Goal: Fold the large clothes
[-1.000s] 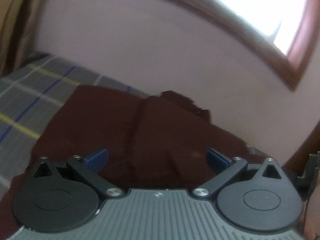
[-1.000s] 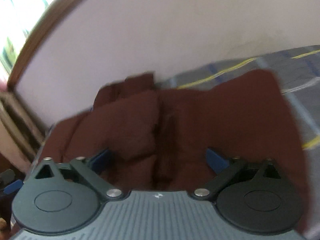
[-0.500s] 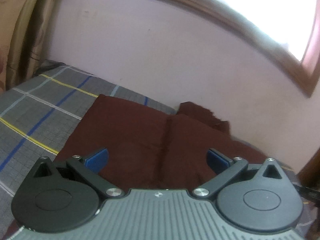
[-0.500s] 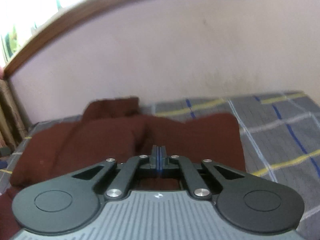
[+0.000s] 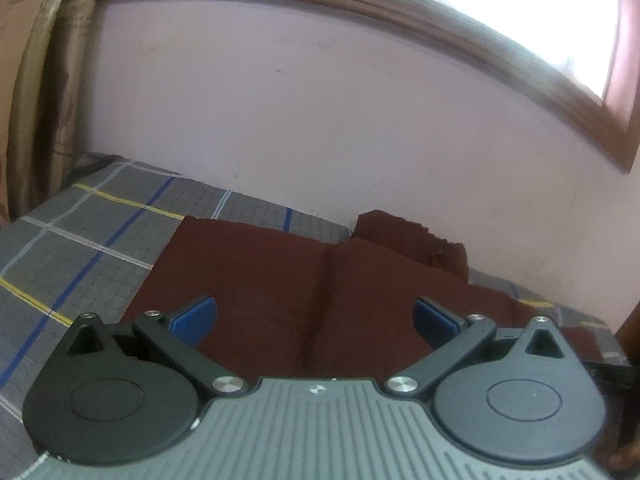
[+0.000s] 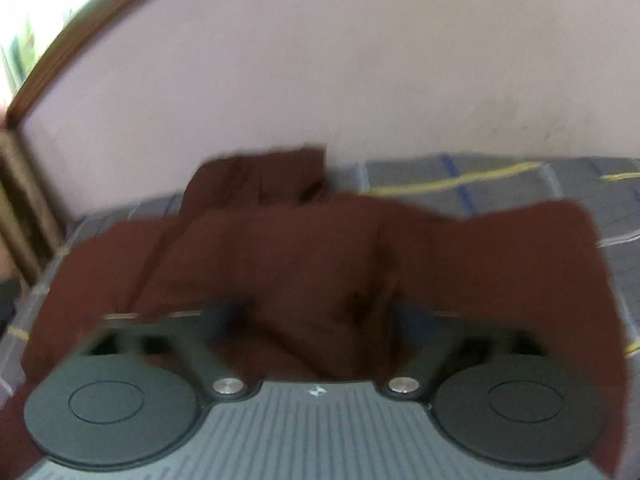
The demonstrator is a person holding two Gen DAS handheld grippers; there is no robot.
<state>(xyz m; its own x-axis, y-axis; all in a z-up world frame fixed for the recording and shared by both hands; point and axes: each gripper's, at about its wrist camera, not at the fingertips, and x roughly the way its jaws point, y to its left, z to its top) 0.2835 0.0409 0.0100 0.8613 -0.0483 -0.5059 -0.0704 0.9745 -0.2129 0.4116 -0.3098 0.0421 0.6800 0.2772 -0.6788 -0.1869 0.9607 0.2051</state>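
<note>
A large dark maroon garment (image 5: 260, 272) lies spread on a bed with a grey plaid sheet (image 5: 80, 248), and a bunched part (image 5: 404, 236) rests against the wall. My left gripper (image 5: 314, 320) hovers over the near part of the cloth, its blue pads (image 5: 192, 320) wide apart with nothing gripped. The right wrist view is blurred by motion. There my right gripper (image 6: 316, 312) is opening its jaws low over the garment (image 6: 280, 248). A rumpled fold shows in the gap, and the pads do not press on it.
A pale wall runs close behind the bed, under a wooden window frame (image 5: 360, 4). A curtain (image 5: 32, 80) hangs at the left. Dark furniture (image 5: 628, 340) stands at the right edge. Bare sheet (image 6: 520, 184) lies beyond the garment.
My right gripper was open, snapped shut half a second ago, and now has its jaws apart again, lower over the cloth. The left gripper stayed open and drew back, so more bed shows.
</note>
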